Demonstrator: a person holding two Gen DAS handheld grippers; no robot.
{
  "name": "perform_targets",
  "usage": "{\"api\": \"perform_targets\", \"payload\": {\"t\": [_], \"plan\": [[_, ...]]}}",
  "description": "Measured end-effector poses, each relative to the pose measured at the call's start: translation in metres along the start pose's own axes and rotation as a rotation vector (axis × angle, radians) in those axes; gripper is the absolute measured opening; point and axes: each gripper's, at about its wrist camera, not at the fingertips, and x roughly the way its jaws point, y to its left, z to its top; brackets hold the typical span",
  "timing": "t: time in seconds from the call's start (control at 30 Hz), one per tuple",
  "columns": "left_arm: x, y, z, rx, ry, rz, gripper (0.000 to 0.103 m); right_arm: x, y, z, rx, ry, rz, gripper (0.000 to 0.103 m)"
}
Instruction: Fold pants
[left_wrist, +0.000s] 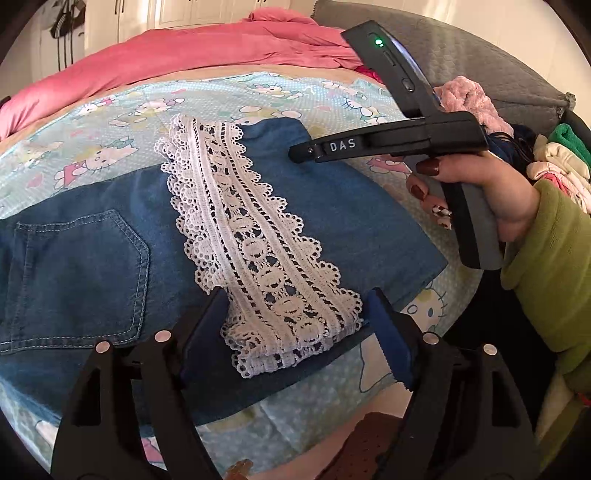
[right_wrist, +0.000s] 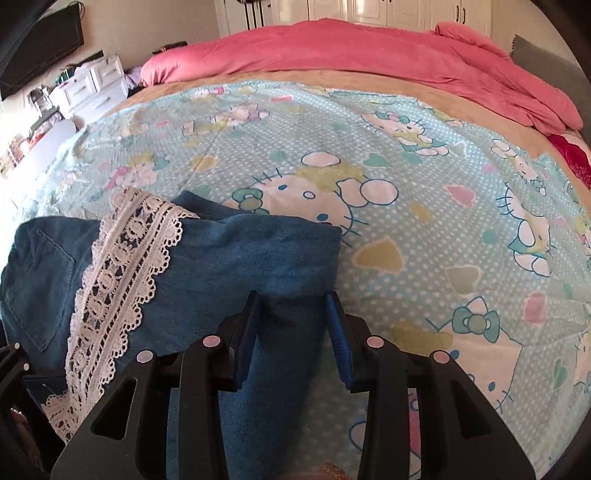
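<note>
Denim pants (left_wrist: 92, 258) lie folded near the bed's (left_wrist: 110, 110) front edge, back pocket at left, white lace trim (left_wrist: 255, 236) running across the middle. My left gripper (left_wrist: 295, 328) sits with fingers apart, straddling the lace's near end. My right gripper (right_wrist: 293, 332) hovers over the plain denim fold, fingers also apart, nothing clamped. Pink blanket (right_wrist: 351, 51) bunched along the far edge.

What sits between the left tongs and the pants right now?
Nothing visible. The left tongs are open right at the pants' near edge, their fingers either side of the lace hem. The lace is part of the pants. The right tongs are open over the denim too.
</note>
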Motion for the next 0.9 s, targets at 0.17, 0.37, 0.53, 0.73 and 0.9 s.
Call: {"api": "perform_targets", "payload": {"t": [0.17, 0.37, 0.53, 0.73, 0.9], "plan": [[-0.005, 0.003, 0.005, -0.033, -0.005, -0.020, 0.072, -0.022, -0.008, -0.001, 0.068, -0.069, 0.053, 0.036], [-0.012, 0.003, 0.007, -0.055, -0.015, -0.018, 0.077, -0.042, -0.016, -0.005, 0.112, -0.125, 0.068, 0.059], [-0.021, 0.002, 0.009, -0.061, -0.033, -0.005, 0.087, -0.055, -0.021, -0.012, 0.151, -0.144, 0.085, 0.082], [-0.032, 0.002, 0.013, -0.067, -0.050, 0.028, 0.094, -0.075, -0.024, -0.019, 0.177, -0.183, 0.094, 0.095], [-0.044, 0.005, 0.012, -0.079, -0.059, 0.068, 0.094, -0.088, -0.023, -0.022, 0.196, -0.215, 0.115, 0.097]]}}
